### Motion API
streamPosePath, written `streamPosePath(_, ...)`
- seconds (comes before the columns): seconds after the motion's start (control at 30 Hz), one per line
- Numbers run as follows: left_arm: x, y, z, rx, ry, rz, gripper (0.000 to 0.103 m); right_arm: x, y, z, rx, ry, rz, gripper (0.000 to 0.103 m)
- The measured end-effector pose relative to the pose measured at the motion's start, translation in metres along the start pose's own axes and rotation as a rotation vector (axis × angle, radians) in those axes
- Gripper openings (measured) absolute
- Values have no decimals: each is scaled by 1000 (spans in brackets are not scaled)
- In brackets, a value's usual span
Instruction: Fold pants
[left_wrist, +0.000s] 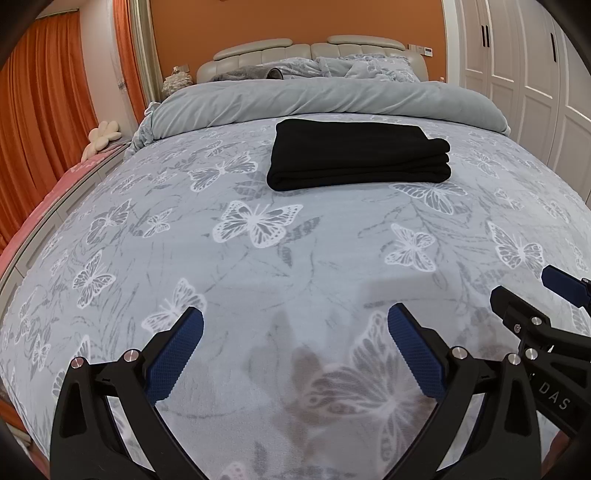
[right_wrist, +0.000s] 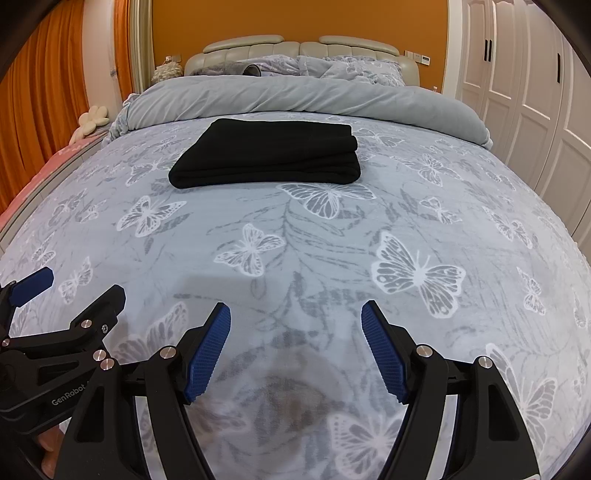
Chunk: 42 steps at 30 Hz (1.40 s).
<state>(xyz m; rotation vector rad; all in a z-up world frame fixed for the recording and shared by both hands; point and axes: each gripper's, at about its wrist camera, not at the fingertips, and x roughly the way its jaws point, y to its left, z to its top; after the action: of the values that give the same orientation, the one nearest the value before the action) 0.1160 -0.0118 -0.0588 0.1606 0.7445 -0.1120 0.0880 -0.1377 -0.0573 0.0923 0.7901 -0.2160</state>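
Black pants (left_wrist: 358, 153) lie folded in a neat flat rectangle in the middle of the bed; they also show in the right wrist view (right_wrist: 267, 157). My left gripper (left_wrist: 295, 332) is open and empty, low over the near part of the butterfly-print bedspread (left_wrist: 258, 280), well short of the pants. My right gripper (right_wrist: 295, 325) is open and empty too, beside the left one. In the left wrist view the right gripper (left_wrist: 524, 291) shows at the right edge; in the right wrist view the left gripper (right_wrist: 77, 288) shows at the left edge.
A rolled grey duvet (left_wrist: 325, 99) lies across the bed behind the pants, with pillows and a padded headboard (left_wrist: 306, 48) beyond. Orange curtains (left_wrist: 40, 103) hang on the left, white wardrobe doors (left_wrist: 524, 74) stand on the right. A flower-shaped cushion (left_wrist: 101, 136) sits at the left.
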Motion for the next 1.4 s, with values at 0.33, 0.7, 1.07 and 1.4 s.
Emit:
streamPosePath(0.33, 0, 1, 0, 1, 0, 0, 98, 0, 0, 0, 0, 0, 0, 71)
streamPosePath(0.7, 0, 1, 0, 1, 0, -1, 98, 0, 1, 0, 0, 0, -1, 71)
streamPosePath(1.07, 0, 2, 0, 1, 0, -2, 98, 0, 0, 0, 0, 0, 1, 71)
streamPosePath(1.4, 1, 4, 1, -5, 1, 15, 98, -1, 5, 0, -2, -2, 3, 71)
